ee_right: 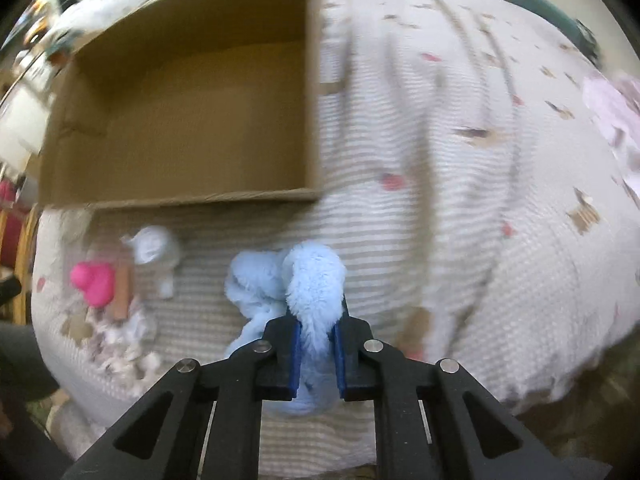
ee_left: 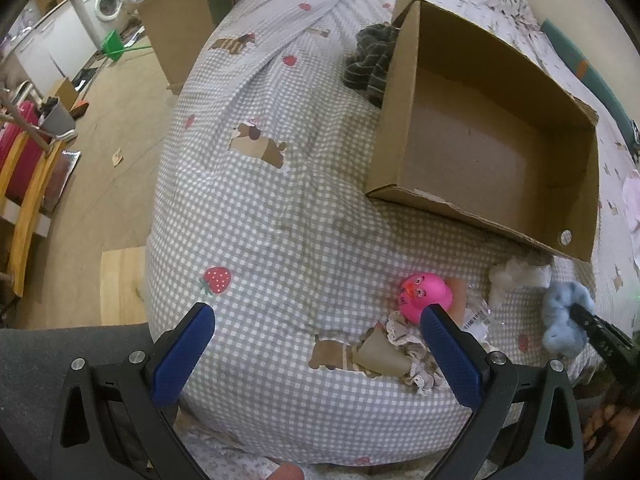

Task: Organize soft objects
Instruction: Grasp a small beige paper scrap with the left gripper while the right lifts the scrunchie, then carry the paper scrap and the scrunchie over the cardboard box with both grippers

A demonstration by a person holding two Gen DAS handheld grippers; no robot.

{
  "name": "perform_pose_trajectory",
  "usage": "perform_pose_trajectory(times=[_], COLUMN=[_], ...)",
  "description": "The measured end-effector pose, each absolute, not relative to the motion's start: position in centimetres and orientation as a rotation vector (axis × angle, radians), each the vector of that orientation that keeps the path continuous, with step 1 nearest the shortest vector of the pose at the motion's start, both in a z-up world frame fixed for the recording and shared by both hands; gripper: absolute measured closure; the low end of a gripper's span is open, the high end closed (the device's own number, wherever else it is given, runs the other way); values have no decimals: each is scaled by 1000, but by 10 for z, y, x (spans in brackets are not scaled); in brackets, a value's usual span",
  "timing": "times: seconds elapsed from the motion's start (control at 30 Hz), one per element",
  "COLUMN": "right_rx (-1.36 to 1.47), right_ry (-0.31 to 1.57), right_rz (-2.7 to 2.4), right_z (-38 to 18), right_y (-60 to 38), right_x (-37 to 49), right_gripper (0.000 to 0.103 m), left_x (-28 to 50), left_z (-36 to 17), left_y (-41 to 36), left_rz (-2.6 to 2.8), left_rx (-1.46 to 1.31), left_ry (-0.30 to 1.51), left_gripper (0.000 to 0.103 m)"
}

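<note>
A fluffy light-blue soft toy (ee_right: 288,280) lies on the checked bedcover, and my right gripper (ee_right: 316,332) is shut on it, blue pads pressed into the fur. The left wrist view shows that blue toy (ee_left: 562,316) at the right with the right gripper's black finger on it. My left gripper (ee_left: 316,320) hangs open over the bedcover, nothing between its fingers (ee_left: 436,320). Beside its right finger sit a pink rubber duck (ee_left: 426,294) and a beige lace-trimmed cloth (ee_left: 396,356). A white fluffy lump (ee_left: 516,276) lies near the open, empty cardboard box (ee_left: 480,152).
A dark striped garment (ee_left: 372,60) lies behind the box's left wall. The bed drops off at the left to a floor with a wooden chair (ee_left: 24,208), a washing machine (ee_left: 104,4) and another carton (ee_left: 176,36). A pale pink cloth (ee_right: 612,108) lies at far right.
</note>
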State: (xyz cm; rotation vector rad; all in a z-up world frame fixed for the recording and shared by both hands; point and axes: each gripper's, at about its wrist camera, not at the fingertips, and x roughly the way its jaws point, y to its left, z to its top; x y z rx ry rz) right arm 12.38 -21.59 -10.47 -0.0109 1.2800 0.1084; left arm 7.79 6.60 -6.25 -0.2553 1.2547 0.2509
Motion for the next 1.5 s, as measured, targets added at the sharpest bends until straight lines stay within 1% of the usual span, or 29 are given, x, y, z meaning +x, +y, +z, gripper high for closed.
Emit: perform_pose_trajectory(times=[0.13, 0.2, 0.3, 0.4, 0.43, 0.47, 0.53, 0.57, 0.63, 0.7, 0.73, 0.77, 0.83, 0.9, 1.17, 1.33, 1.5], right_rx=[141, 232, 266, 269, 276, 279, 277, 278, 283, 284, 282, 279, 272, 273, 291, 294, 288], right_ry=[1265, 1219, 1151, 1131, 1132, 1132, 1129, 1129, 1130, 1136, 1136, 1136, 1132, 1131, 1126, 1107, 1071], right_rz=[176, 248, 325, 361, 368, 373, 377, 379, 381, 386, 389, 391, 393, 394, 381, 366, 375], right_z=[-91, -79, -63, -58, -57, -58, -59, -60, -61, -61, -62, -59, -58, -58, -57, -48, -22], right_y=[-228, -228, -221, -215, -214, -219, -218, -216, -221, -224, -224, -223, -221, -221, -225, -231, -240], right_x=[127, 121, 112, 108, 106, 101, 98, 98, 96, 103, 101, 99, 99, 99, 98, 92, 88], right_gripper=[91, 91, 91, 91, 91, 91, 91, 91, 91, 91, 91, 91, 91, 91, 91, 91, 91], left_x=[78, 78, 79, 81, 83, 85, 87, 89, 91, 91, 92, 93, 94, 95, 87, 76, 80], left_z=[-63, -62, -68, -81, -89, -95, -108, -116, -131, -141, -143, -143, -143, -143, -128, -86, -44], left_y=[65, 64, 64, 60, 57, 55, 51, 48, 42, 39, 38, 37, 35, 31, 51, 54, 57], left_rz=[247, 236, 197, 161, 141, 126, 88, 66, 44, 46, 51, 46, 34, 47, 107, 137, 148], left_rx=[-256, -249, -266, -270, -274, -283, -321, -346, -367, -372, -368, -370, -370, -338, -355, -295, -232], left_ry=[1258, 1251, 1272, 1327, 1359, 1381, 1432, 1464, 1521, 1547, 1543, 1536, 1532, 1525, 1470, 1331, 1209], left_gripper=[0, 1, 2, 15, 22, 27, 42, 46, 46, 50, 57, 71, 78, 93, 93, 93, 93])
